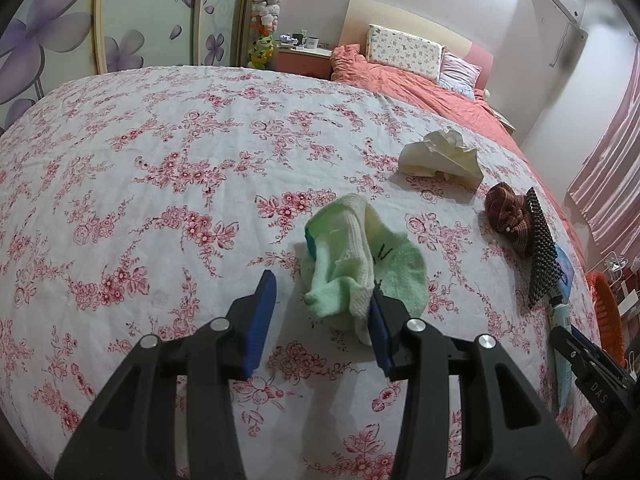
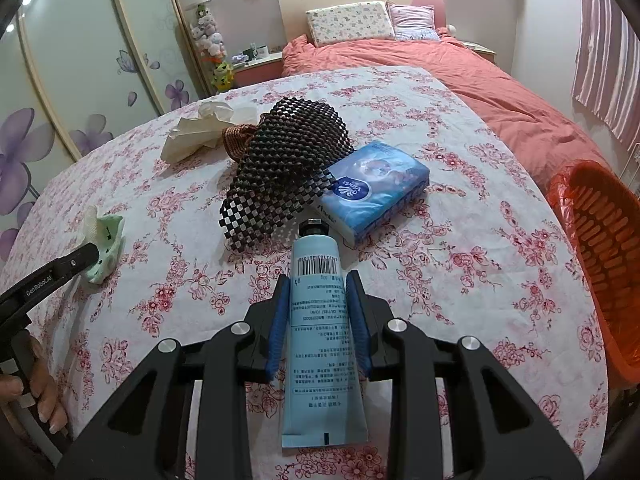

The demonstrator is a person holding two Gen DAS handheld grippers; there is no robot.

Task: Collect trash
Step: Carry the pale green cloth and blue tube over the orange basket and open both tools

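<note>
A crumpled green and white cloth (image 1: 352,256) lies on the floral tablecloth (image 1: 160,184). My left gripper (image 1: 322,292) is open around its near end, the right finger touching it. It also shows in the right wrist view (image 2: 105,242). A light blue tube (image 2: 320,336) lies between the pads of my right gripper (image 2: 319,284), which is closed on its sides. A crumpled white tissue (image 1: 440,154) lies farther back; it also shows in the right wrist view (image 2: 204,128).
A black mesh mat (image 2: 280,168), a brown woven item (image 1: 510,216) and a blue tissue pack (image 2: 376,188) lie near the tube. An orange basket (image 2: 600,256) stands off the table's right edge. A bed with an orange cover (image 2: 460,76) is behind.
</note>
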